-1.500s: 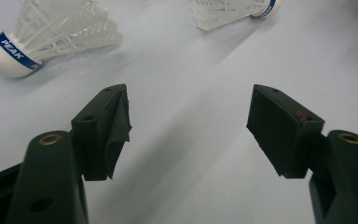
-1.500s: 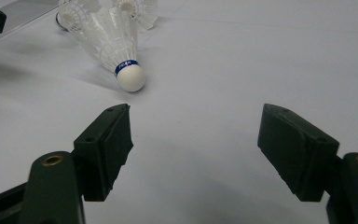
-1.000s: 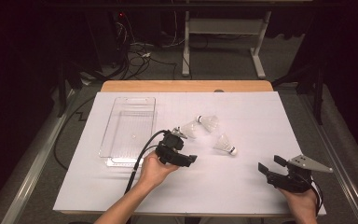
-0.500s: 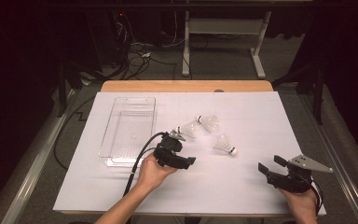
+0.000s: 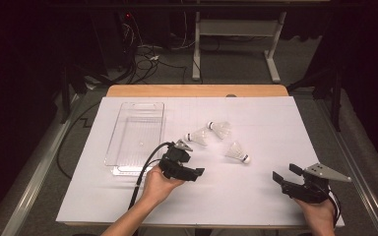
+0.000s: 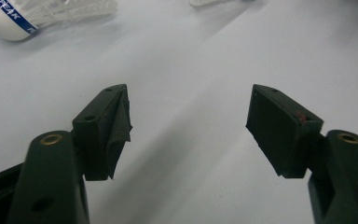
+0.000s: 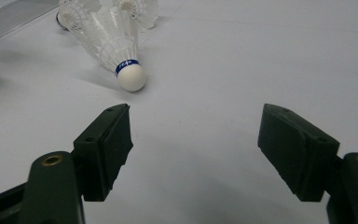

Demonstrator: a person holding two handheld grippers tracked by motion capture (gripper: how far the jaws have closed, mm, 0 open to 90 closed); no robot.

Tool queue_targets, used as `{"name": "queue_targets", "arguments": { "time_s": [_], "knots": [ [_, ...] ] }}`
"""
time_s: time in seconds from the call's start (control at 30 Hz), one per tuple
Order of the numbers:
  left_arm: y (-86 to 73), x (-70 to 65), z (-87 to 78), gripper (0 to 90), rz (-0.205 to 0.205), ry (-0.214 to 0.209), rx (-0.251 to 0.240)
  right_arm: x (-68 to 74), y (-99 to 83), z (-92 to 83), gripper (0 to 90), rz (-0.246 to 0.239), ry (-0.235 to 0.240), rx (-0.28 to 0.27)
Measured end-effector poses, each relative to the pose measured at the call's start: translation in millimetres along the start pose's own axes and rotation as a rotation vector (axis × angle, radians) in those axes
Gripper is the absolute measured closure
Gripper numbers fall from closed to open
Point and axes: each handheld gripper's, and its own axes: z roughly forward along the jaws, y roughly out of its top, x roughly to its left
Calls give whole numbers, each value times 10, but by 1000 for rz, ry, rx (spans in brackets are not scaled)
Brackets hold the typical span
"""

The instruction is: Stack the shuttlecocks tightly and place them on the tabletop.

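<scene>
Three white shuttlecocks lie on the white sheet: one point(image 5: 197, 137) nearest the tray, one point(image 5: 220, 129) behind it, one point(image 5: 237, 152) to the right. My left gripper point(image 5: 192, 161) hovers just in front of the first, open and holding nothing. In the left gripper view the jaws point(image 6: 189, 100) stand wide over bare sheet, with a blue-banded cork point(image 6: 7, 21) at the top left. My right gripper point(image 5: 284, 173) rests open near the front right. In the right gripper view, its jaws point(image 7: 196, 116) point at a shuttlecock point(image 7: 116, 46) lying cork toward me.
A clear plastic tray point(image 5: 115, 147) sits at the left of the sheet, just left of my left hand. The wooden table edge point(image 5: 197, 90) runs along the back. A black cable point(image 5: 145, 169) trails from the left gripper. Bare sheet lies between the two grippers.
My left gripper has drifted slightly toward the near edge, jaws still wide. The right gripper and the shuttlecocks have not moved.
</scene>
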Motion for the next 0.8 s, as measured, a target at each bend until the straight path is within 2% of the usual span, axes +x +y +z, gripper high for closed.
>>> {"name": "queue_targets", "arguments": {
  "time_s": [0.8],
  "knots": [
    [-169,-20,-111,318,4,7,-11,2,0,2,261,7,-1,2]
  ]
}}
